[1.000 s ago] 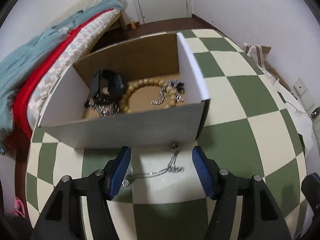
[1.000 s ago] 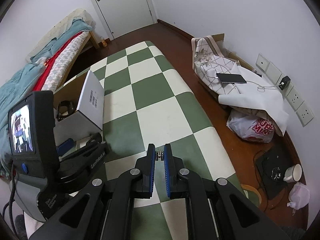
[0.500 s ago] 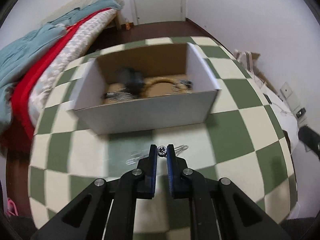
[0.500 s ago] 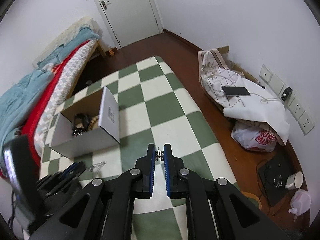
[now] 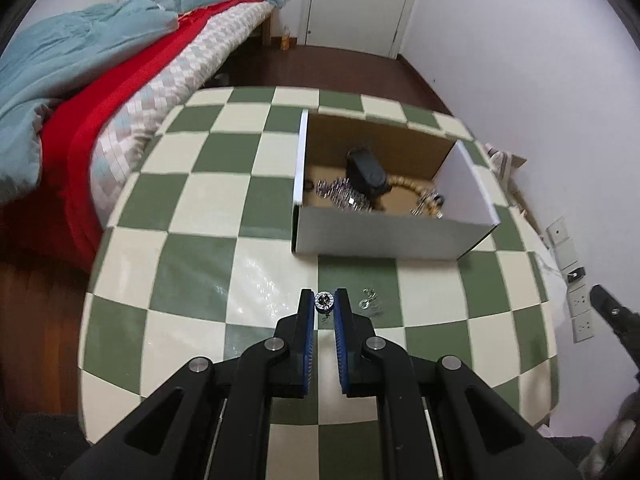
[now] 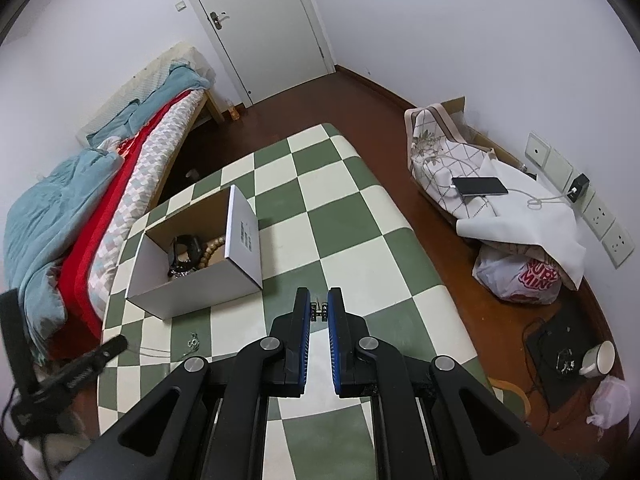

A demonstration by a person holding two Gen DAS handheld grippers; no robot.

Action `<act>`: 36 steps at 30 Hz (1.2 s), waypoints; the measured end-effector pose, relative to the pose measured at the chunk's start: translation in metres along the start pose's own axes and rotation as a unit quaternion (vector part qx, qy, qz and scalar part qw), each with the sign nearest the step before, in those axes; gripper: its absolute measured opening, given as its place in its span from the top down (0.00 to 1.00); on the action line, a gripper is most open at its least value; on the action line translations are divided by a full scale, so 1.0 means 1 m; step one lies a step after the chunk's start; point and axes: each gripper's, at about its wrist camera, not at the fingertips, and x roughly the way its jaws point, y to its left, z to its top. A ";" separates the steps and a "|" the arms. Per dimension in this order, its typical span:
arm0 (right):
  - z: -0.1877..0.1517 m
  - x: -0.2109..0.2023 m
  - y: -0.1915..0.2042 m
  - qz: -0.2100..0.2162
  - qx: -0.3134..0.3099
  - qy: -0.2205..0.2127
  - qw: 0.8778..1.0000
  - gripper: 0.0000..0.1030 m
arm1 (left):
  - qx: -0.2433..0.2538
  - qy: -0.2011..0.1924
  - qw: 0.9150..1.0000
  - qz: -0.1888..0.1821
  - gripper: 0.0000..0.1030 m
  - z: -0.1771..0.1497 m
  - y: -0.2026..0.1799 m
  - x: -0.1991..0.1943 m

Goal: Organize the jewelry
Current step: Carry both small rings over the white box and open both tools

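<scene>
While a small round silver pendant [image 5: 324, 301] sits pinched between the left gripper [image 5: 324, 308] tips, its chain [image 5: 370, 303] trails on the checkered table [image 5: 208, 256] just right — near the open cardboard box [image 5: 384, 236] of jewelry. The right gripper [image 6: 319, 312] is nearly closed on a small metal piece [image 6: 319, 311], above the table's near edge.

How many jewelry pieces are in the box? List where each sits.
4: a black watch at the back, a silver chain front left, a bead bracelet mid-right, a second chain front right. The box front wall may hide more.
</scene>
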 end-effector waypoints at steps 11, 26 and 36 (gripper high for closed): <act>0.027 -0.019 0.033 0.037 -0.025 -0.015 0.999 0.91 | 0.040 -0.064 0.997 -0.030 0.93 0.045 -0.017 -0.068; 0.102 -0.012 0.123 0.095 -0.092 -0.013 0.991 0.91 | 0.072 -0.127 0.986 -0.085 0.93 0.125 -0.036 -0.136; 0.115 0.064 0.145 0.108 -0.097 0.091 0.985 0.91 | 0.060 -0.053 0.992 -0.092 0.93 0.155 -0.030 -0.072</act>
